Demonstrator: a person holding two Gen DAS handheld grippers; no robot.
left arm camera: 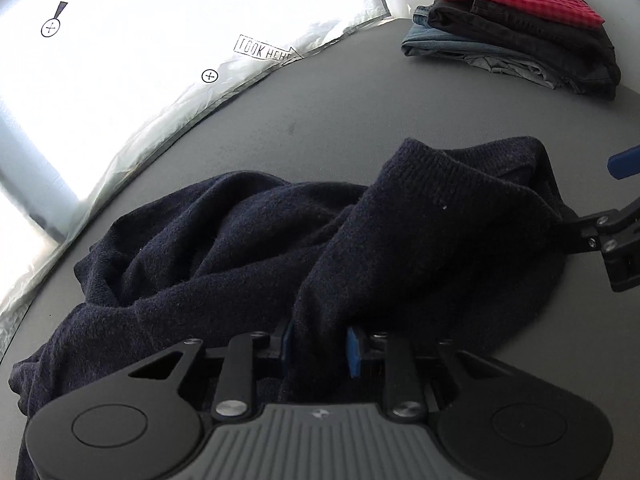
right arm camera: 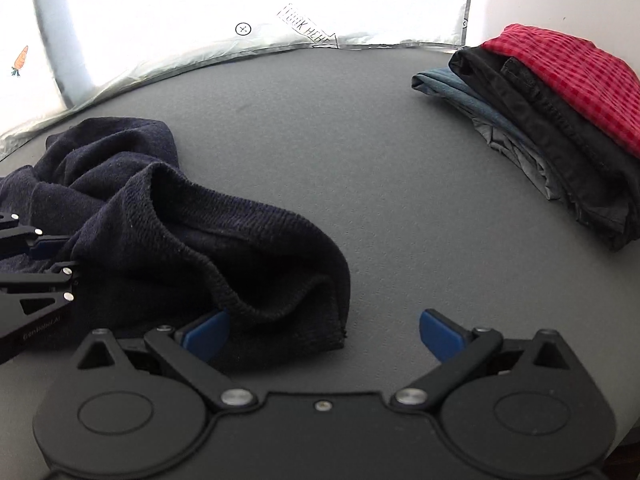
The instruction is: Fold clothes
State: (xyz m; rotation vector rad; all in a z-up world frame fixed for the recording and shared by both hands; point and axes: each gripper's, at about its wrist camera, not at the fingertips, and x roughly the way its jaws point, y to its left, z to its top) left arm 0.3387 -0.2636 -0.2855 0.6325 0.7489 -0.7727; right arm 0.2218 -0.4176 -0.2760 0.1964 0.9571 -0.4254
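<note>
Left tool (left arm camera: 318,346) is clamped on the crumpled navy sweater (left arm camera: 248,248) mid-frame; right tool (right arm camera: 324,334) gapes wide, holding nothing, on the grey counter (right arm camera: 360,152). Folded stack (right arm camera: 560,120) upper right.

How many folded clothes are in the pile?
4 show: a red checked piece on top, a black one under it, blue jeans below, and a grey one lowest. More may be hidden inside.
</note>
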